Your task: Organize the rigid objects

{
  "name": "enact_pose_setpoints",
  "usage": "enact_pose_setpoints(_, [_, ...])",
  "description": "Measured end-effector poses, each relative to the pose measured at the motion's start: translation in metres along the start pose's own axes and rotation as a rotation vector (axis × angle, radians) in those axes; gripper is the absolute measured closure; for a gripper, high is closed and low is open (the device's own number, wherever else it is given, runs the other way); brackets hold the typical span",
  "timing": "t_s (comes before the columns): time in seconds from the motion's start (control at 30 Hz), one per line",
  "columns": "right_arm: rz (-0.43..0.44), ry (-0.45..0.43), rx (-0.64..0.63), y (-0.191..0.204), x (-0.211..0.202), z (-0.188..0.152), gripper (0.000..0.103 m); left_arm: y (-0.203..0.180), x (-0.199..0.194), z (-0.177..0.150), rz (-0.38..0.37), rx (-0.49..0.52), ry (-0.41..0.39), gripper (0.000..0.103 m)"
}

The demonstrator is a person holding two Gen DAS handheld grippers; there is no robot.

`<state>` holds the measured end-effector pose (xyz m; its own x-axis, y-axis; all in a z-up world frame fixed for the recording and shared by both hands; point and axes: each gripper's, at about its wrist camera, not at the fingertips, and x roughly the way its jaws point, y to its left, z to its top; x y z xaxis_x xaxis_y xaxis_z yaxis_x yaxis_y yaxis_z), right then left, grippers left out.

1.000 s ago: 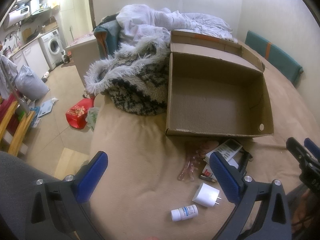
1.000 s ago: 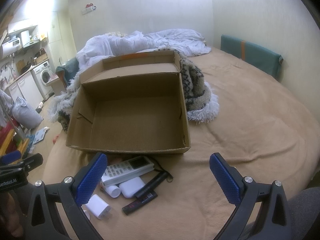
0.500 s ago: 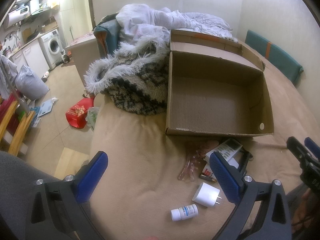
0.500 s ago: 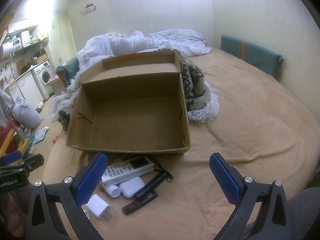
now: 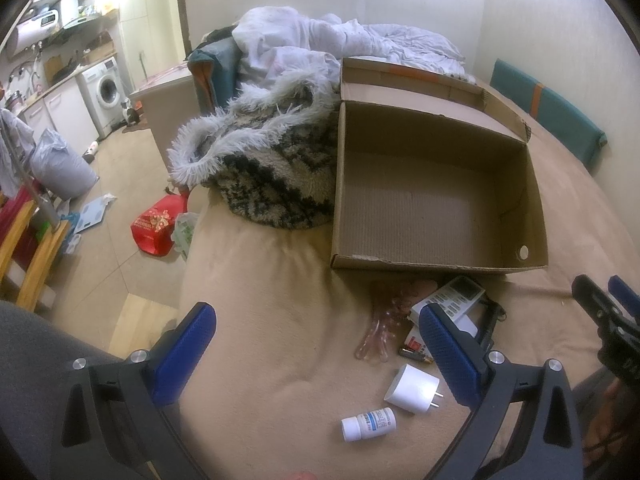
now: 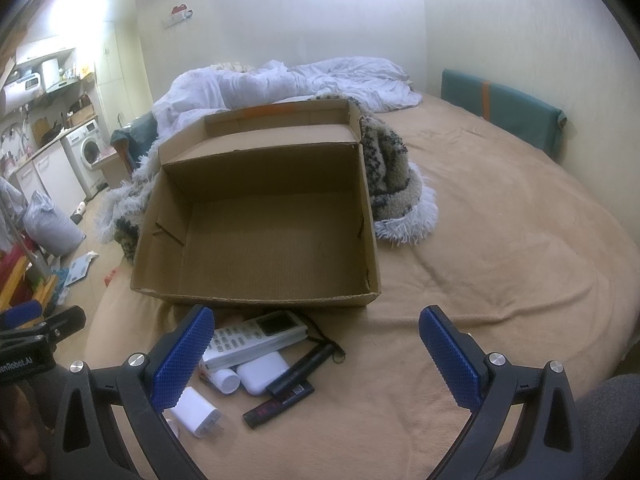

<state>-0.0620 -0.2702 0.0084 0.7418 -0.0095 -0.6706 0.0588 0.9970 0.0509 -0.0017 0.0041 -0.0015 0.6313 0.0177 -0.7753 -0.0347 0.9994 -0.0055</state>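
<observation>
The cardboard box (image 6: 256, 236) at centre frame is matt brown corrugated board, its floor finely ribbed. The bed cover (image 6: 500, 248) around it is soft, matt tan cloth. At lower centre, the charger (image 5: 412, 389) and pill bottle (image 5: 368, 424) are smooth white plastic with a slight sheen. Beside the box, the shaggy blanket (image 5: 272, 168) is rough, long-piled fleece. The left gripper (image 5: 316, 344) has dimpled blue pads (image 5: 448, 348) on matt black plastic arms.

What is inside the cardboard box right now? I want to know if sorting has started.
Nothing: the cardboard box shows only its bare corrugated floor in both views. The remote, charger plug and pill bottle lie outside on the bed. The near wall hides a thin strip of floor.
</observation>
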Motion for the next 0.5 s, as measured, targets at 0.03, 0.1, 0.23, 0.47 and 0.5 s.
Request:
enact_pose_setpoints(0.03, [0.000, 0.000, 0.000, -0.0001, -0.0002, 0.0000, 0.000, 0.0001, -0.0002, 0.0001, 0.000, 0.000, 0.000, 0.002])
enact_pose_setpoints(0.1, [0.000, 0.000, 0.001, 0.0001, 0.0002, 0.0000, 0.000, 0.0006, -0.0004, -0.0005, 0.000, 0.001, -0.002, 0.002])
enact_pose_setpoints(0.23, [0.000, 0.002, 0.002, 0.0002, 0.0000, -0.0001, 0.000, 0.0016, 0.0000, -0.0017, -0.005, -0.001, 0.000, 0.002])
enact_pose_setpoints(0.47, [0.001, 0.001, 0.002, 0.0004, 0.0002, -0.0002, 0.000, 0.0023, 0.0004, -0.0036, -0.007, -0.002, 0.003, 0.002])
enact_pose_setpoints(0.5, [0.001, 0.001, 0.002, 0.0003, -0.0003, -0.0003, 0.000, 0.0025, 0.0004, -0.0038, -0.009, -0.002, 0.003, 0.002])
